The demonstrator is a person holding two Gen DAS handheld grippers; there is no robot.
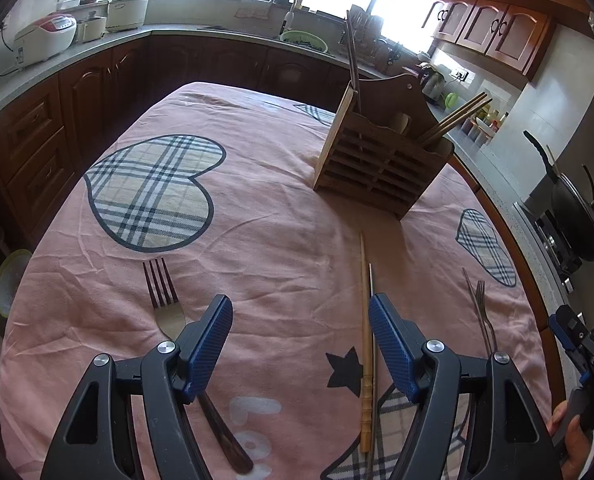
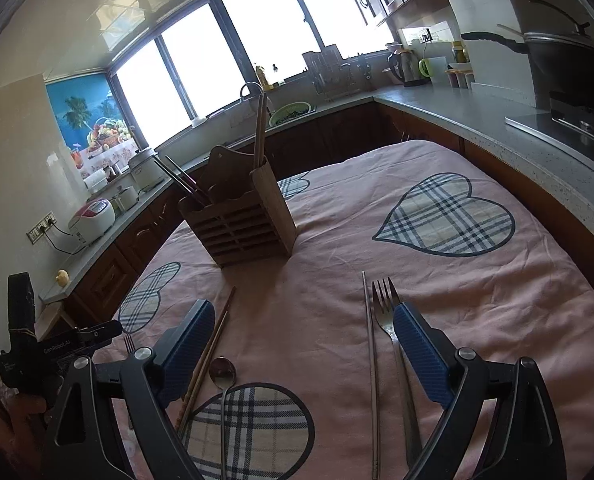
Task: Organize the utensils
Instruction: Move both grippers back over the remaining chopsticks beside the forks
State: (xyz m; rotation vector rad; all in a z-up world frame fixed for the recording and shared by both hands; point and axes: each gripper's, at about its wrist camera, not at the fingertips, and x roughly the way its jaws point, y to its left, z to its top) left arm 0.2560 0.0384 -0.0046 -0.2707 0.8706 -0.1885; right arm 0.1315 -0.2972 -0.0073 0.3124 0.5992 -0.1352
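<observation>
Two forks (image 2: 385,308) (image 1: 163,300), one spoon (image 2: 222,372), one holder (image 2: 239,222).

Daylit kitchen, strong backlight, heavy fisheye bend.
The far windows (image 2: 217,60) are blown out to white and throw glare on the worktop (image 1: 97,46); the holder (image 1: 381,160) casts a soft shadow toward the near side. Cabinets sit dim, corners go black, straight edges curve, and focus is sharp.

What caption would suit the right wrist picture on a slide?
Open right gripper hovers above a spoon, fork and chopsticks on a pink tablecloth, facing the wooden utensil holder.
</observation>
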